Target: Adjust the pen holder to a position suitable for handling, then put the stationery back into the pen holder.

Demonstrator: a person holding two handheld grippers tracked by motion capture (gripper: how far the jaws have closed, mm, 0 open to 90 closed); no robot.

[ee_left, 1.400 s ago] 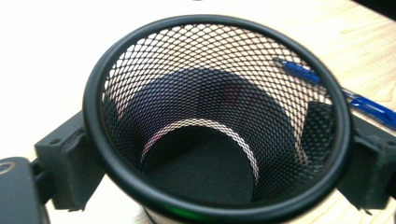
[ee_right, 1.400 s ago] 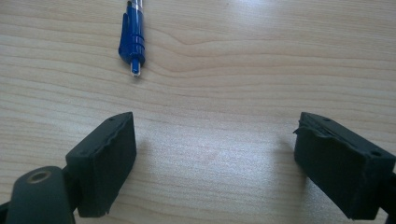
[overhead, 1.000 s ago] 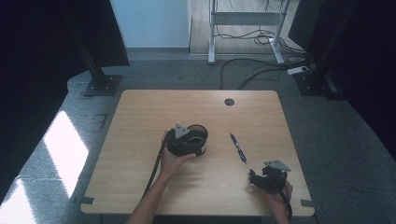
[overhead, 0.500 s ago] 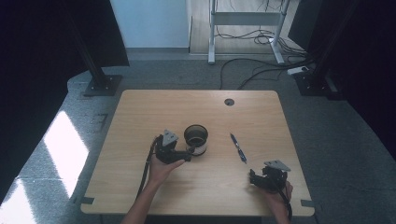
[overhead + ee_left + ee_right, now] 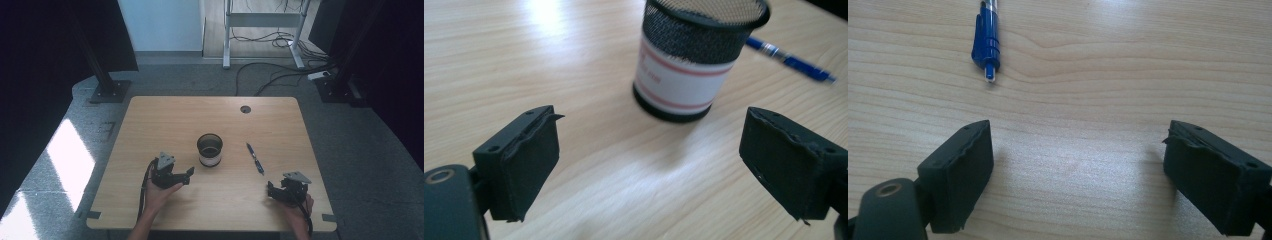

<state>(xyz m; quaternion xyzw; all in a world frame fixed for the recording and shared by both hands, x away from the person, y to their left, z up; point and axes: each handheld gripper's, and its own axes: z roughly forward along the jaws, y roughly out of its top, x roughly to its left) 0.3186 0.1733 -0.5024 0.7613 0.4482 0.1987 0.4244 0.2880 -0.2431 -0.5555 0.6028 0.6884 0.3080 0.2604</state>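
Black mesh makes up the pen cup (image 5: 209, 149), which stands upright near the middle of the table (image 5: 165, 120) with a white band and red stripes around its lower half. From the cup, the blue pen (image 5: 255, 158) lies flat on the wood at about 3 o'clock — near it but clearly apart, its length running roughly from 11 to 5 o'clock.

The left gripper (image 5: 189, 173) sits at about 7 o'clock from the cup, just short of it, jaws spread wide with nothing between them; in the left gripper view the cup (image 5: 696, 55) rises beyond the open jaws and the pen (image 5: 791, 61) lies farther off behind it. The right gripper (image 5: 270, 189) rests at about 5 o'clock from the pen, jaws also wide apart and empty — in the right gripper view the capped end of the pen (image 5: 987, 37) lies ahead of the gap and toward the left jaw, not yet inside it.

My judgement: the cup looks placed and released, so that part seems done. What is left appears to be the whole of the pen work — closing on it, lifting it and dropping it into the cup, which looks empty from above
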